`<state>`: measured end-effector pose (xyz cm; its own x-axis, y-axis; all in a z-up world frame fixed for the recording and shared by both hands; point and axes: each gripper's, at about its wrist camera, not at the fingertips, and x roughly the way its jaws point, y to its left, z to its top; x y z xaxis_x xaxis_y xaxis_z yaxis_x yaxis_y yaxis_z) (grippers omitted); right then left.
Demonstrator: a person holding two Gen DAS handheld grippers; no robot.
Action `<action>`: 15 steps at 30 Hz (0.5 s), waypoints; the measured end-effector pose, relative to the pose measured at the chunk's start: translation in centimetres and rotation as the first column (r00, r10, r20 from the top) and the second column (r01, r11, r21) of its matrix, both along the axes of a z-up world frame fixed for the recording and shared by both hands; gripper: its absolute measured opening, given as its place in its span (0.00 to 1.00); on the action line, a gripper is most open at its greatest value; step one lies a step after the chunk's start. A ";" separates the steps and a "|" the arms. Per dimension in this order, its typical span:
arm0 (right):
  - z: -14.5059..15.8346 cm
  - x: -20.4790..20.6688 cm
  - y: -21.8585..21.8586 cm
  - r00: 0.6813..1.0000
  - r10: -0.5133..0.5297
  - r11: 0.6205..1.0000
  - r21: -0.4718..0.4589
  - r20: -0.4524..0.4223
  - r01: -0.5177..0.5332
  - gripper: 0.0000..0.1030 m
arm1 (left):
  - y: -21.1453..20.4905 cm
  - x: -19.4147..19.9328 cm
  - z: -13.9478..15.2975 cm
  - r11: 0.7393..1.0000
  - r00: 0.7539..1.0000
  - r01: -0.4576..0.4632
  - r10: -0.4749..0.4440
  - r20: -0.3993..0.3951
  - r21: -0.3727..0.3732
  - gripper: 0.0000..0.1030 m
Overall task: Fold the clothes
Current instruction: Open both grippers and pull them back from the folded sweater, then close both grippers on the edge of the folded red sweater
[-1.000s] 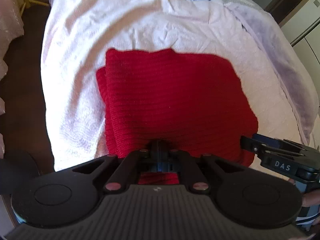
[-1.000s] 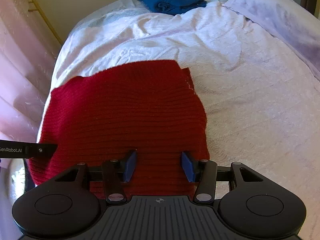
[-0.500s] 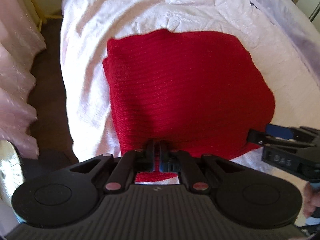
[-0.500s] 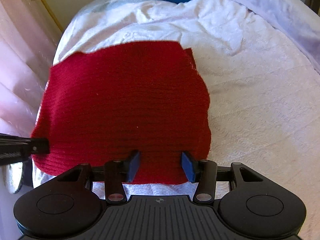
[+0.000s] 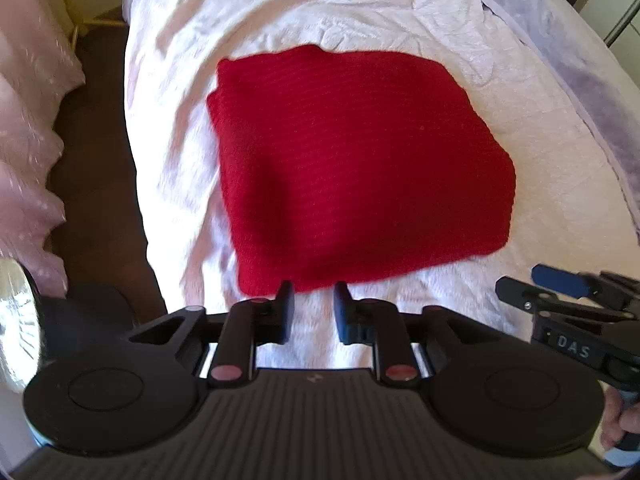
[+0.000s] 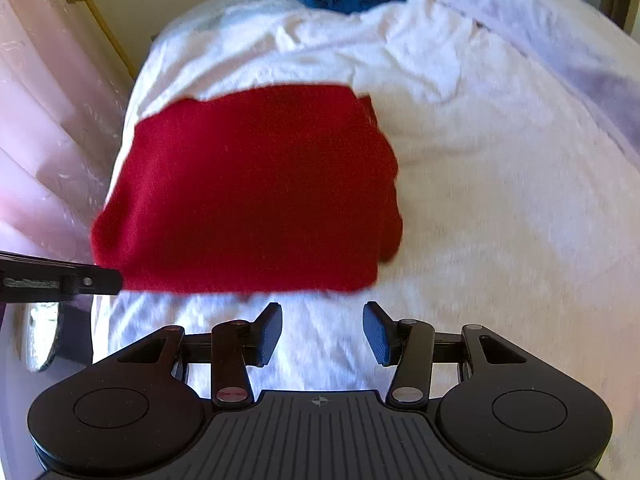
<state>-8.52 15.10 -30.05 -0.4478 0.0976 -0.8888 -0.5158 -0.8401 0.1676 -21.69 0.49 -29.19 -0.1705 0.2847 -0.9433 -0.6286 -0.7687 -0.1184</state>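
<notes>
One red knit [image 5: 356, 168] lies folded (roughly square) on white bedding [image 5: 400, 28].

Strong daylight washes the white bed cover [image 5: 360, 12] nearly to glare, and the pink curtain [image 6: 48, 128] at the left glows. Motion blur softens both views, most along the red sweater [image 6: 248, 188] edges. Fisheye bending curves the bed outward and darkens the corners. The black tongs [image 6: 322, 330] stay shadowed.
</notes>
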 end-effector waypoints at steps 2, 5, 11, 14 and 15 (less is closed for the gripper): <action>-0.8 0.3 -0.1 1.000 -0.007 1.000 -0.020 0.027 0.007 0.47 | -1.3 -0.4 -0.3 0.999 0.999 -0.024 0.023 0.031 0.026 0.20; -1.8 0.7 0.0 0.998 -0.013 0.999 -0.038 0.067 0.016 0.47 | -3.5 -1.6 -0.7 0.995 0.995 -0.067 0.061 0.078 0.076 0.21; -1.4 0.8 2.2 0.999 -0.039 0.996 -0.076 0.020 0.040 0.47 | -6.5 -5.3 -0.9 0.948 0.973 -0.182 0.136 0.185 0.261 0.30; -0.8 0.8 4.0 0.997 -0.073 0.991 -0.115 -0.039 0.068 0.48 | -7.3 -7.7 -2.2 0.895 0.948 -0.268 0.178 0.264 0.357 0.42; -0.7 0.8 4.9 0.993 -0.101 0.986 -0.137 -0.059 0.092 0.51 | -7.5 -8.5 -2.6 0.873 0.938 -0.297 0.190 0.291 0.386 0.44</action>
